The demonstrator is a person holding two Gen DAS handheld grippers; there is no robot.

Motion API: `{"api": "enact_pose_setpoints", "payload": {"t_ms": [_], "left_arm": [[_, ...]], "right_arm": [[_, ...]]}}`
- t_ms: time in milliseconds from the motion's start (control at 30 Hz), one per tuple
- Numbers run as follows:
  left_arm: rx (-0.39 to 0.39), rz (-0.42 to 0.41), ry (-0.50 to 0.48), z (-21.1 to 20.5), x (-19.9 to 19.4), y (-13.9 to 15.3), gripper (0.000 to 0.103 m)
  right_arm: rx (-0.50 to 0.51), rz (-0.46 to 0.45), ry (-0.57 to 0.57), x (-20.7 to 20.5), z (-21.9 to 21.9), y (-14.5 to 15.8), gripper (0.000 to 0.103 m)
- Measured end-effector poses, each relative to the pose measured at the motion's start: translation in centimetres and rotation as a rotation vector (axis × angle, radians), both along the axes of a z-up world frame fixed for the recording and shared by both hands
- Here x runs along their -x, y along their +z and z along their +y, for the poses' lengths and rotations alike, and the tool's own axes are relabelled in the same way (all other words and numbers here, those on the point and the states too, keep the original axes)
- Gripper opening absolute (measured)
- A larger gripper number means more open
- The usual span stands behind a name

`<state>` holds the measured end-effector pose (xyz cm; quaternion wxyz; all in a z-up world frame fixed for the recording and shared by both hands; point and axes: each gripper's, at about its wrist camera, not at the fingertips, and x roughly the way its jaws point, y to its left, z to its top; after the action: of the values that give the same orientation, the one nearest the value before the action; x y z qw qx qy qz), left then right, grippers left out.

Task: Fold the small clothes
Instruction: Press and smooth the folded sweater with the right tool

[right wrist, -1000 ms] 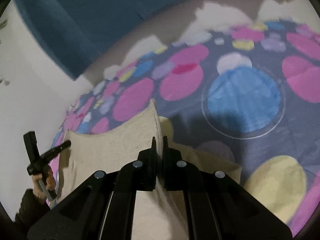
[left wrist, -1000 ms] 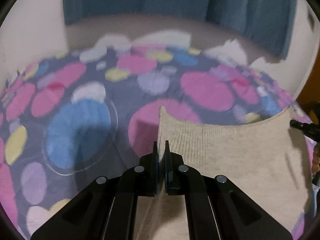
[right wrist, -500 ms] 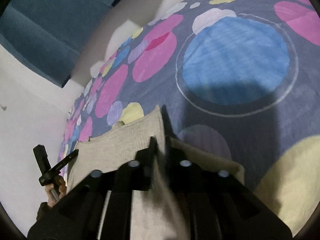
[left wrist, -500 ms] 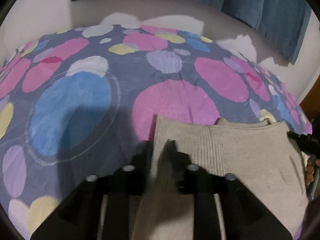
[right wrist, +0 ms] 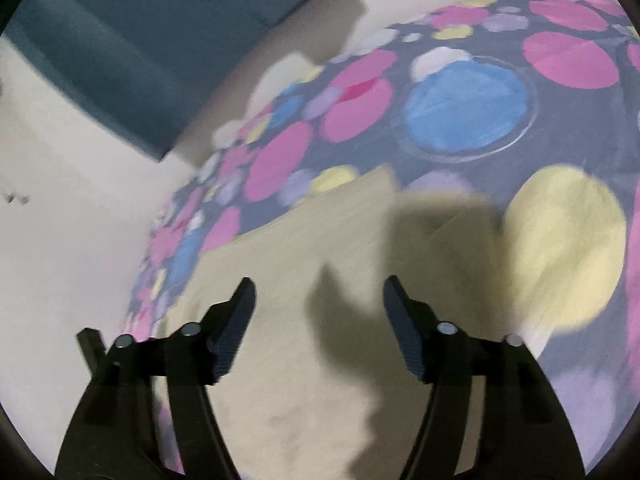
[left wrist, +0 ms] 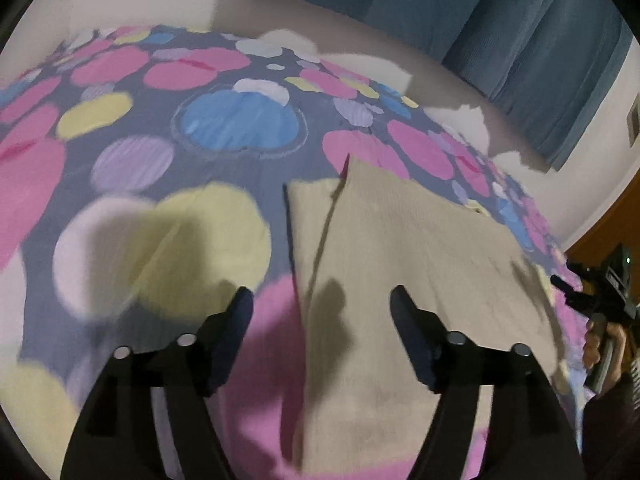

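A beige knitted garment point(left wrist: 404, 264) lies flat and folded on the spotted bedspread point(left wrist: 168, 128). My left gripper point(left wrist: 322, 300) hovers over its left edge, jaws opening, nothing between them. In the right wrist view the same beige garment point(right wrist: 304, 264) fills the lower middle. My right gripper point(right wrist: 318, 290) hangs above it, jaws opening, nothing pinched. The right gripper point(left wrist: 596, 292) and the hand holding it show at the far right edge of the left wrist view. Both views are blurred by motion.
The bedspread point(right wrist: 472, 104) carries pink, blue and yellow circles on dark grey. Blue curtains point(left wrist: 520, 40) hang behind the bed, with a pale wall point(right wrist: 60, 220) at its far side. A dark sleeve point(left wrist: 612, 420) sits at the lower right.
Both grippers, shut on upright corners of the garment a second ago, have let go and opened wide. The garment now lies flat, and both grippers have drawn back over it.
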<state>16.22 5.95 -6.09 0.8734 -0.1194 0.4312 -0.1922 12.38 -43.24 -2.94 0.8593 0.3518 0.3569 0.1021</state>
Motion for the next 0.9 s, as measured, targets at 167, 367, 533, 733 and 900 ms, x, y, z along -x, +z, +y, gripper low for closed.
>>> {"api": "enact_pose_setpoints", "payload": {"t_ms": [167,367,533,733,900], "left_arm": [[0.065,0.014,0.005,1.4,2.9,-0.2,0.073],[0.117,0.054,0.02,2.1,3.8,-1.3,0.073],[0.148,0.093,0.011,2.2,3.3,-2.4,0.074],[0.223,0.127,-0.032,2.4,1.0,-3.0,0.076],[0.297,0.185,-0.093,1.8,-2.0,-3.5,0.076]], "right_arm": [[-0.069,-0.023,0.149,3.3,7.5,0.3,0.077],[-0.115,0.065,0.259,5.1,14.0,-3.6,0.077],[-0.099,0.011,0.251,6.1,14.9,-5.2,0.077],[-0.083,-0.026,0.253,6.9,15.0,-5.3,0.078],[-0.072,-0.039,0.266,7.1,15.3,-5.3,0.085]]}}
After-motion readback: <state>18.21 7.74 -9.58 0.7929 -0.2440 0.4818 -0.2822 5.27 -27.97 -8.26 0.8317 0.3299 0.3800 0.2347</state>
